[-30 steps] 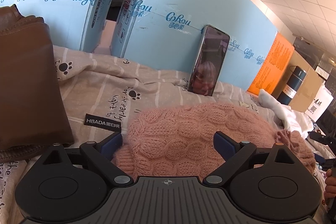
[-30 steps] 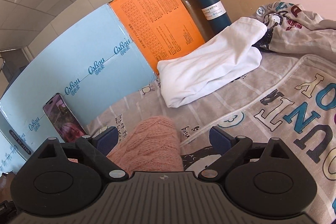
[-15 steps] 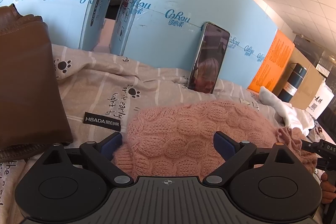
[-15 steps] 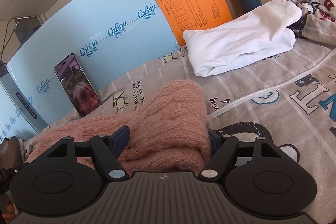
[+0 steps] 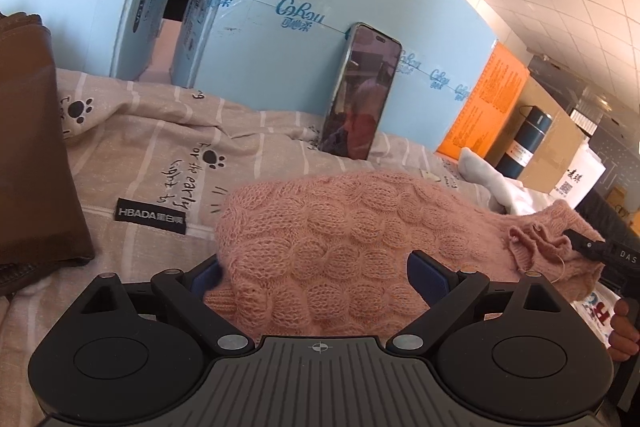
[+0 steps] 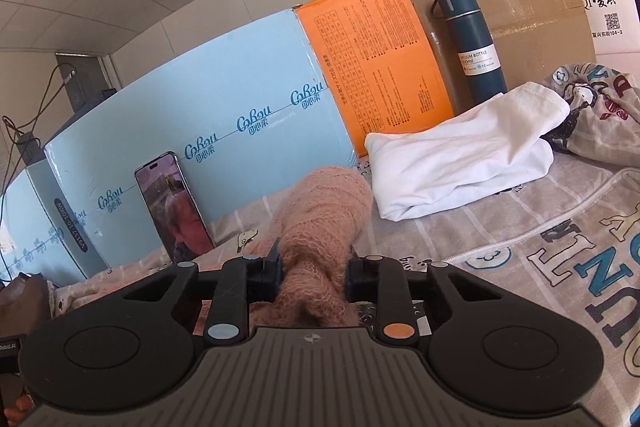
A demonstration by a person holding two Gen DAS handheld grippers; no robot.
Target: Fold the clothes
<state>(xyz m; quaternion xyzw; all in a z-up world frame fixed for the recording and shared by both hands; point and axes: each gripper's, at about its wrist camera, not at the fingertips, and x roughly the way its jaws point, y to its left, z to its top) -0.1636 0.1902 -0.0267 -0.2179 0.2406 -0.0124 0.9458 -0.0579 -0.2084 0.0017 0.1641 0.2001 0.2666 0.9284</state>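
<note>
Right gripper jaws closing, now pinching bunched pink cable-knit sweater; left gripper jaws spread.

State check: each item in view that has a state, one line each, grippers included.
pink knit sweater: bunched on the bed, one end pinched by the right gripper.
right gripper: jaws closing, sweater between the pads.
left gripper: open, astride the sweater.
phone: upright against the blue box, screen lit.
white garment: folded on the bed.
vacuum bottle: upright, lid on.
brown garment: folded, at left.
</note>
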